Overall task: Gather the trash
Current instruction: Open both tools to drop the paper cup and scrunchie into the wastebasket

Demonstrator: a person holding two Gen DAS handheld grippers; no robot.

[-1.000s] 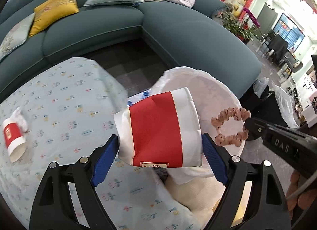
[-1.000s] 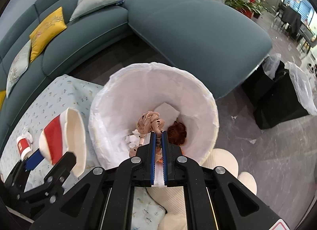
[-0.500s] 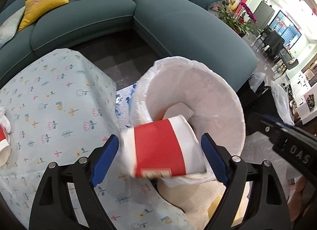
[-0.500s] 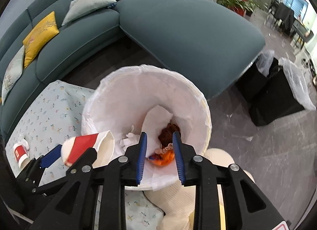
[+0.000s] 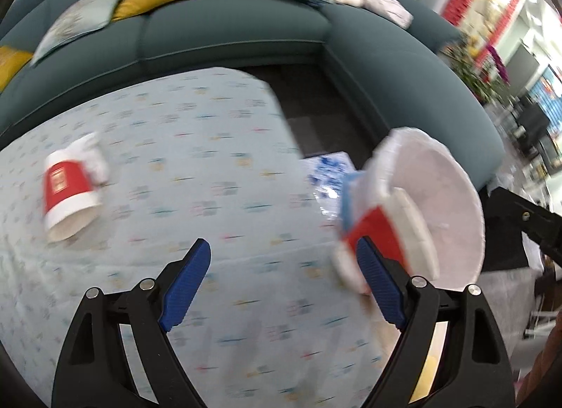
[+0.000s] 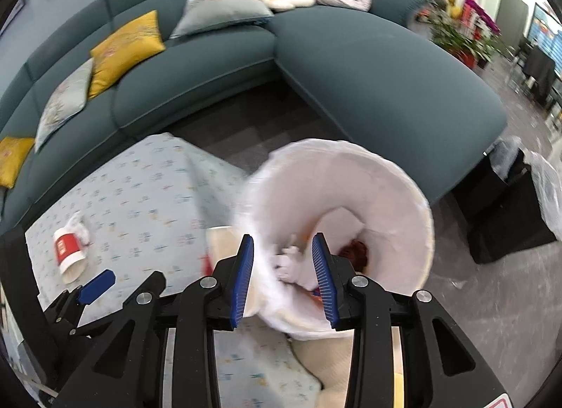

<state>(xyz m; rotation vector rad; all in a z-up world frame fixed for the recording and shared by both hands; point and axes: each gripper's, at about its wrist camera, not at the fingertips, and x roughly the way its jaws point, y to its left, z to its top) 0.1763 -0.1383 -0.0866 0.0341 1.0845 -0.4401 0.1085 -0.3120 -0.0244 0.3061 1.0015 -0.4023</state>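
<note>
The white-lined trash bin [image 6: 379, 193] stands beside the table; it also shows in the left wrist view [image 5: 446, 204]. My left gripper [image 5: 284, 285] is open and empty. A red-and-white paper cup [image 5: 383, 235] is blurred, loose at the bin's near rim beside the left gripper's right finger; it shows as a pale shape [image 6: 217, 239] in the right wrist view. A second red-and-white cup [image 5: 68, 190] lies on its side on the table with crumpled tissue [image 5: 95, 158]. My right gripper [image 6: 282, 281] is open over the bin's near rim. Trash lies inside the bin.
The table wears a pale blue patterned cloth [image 5: 196, 176]. A teal sectional sofa [image 6: 351, 56] with yellow and grey cushions curves behind. Black bins with clear liners [image 6: 516, 197] stand on the floor at right. A cream stool [image 6: 333, 358] sits under the bin.
My left gripper has let go of the red-and-white cup at the bin and swung left over the table. My right gripper dropped the hair tie into the bin and opened wider.
</note>
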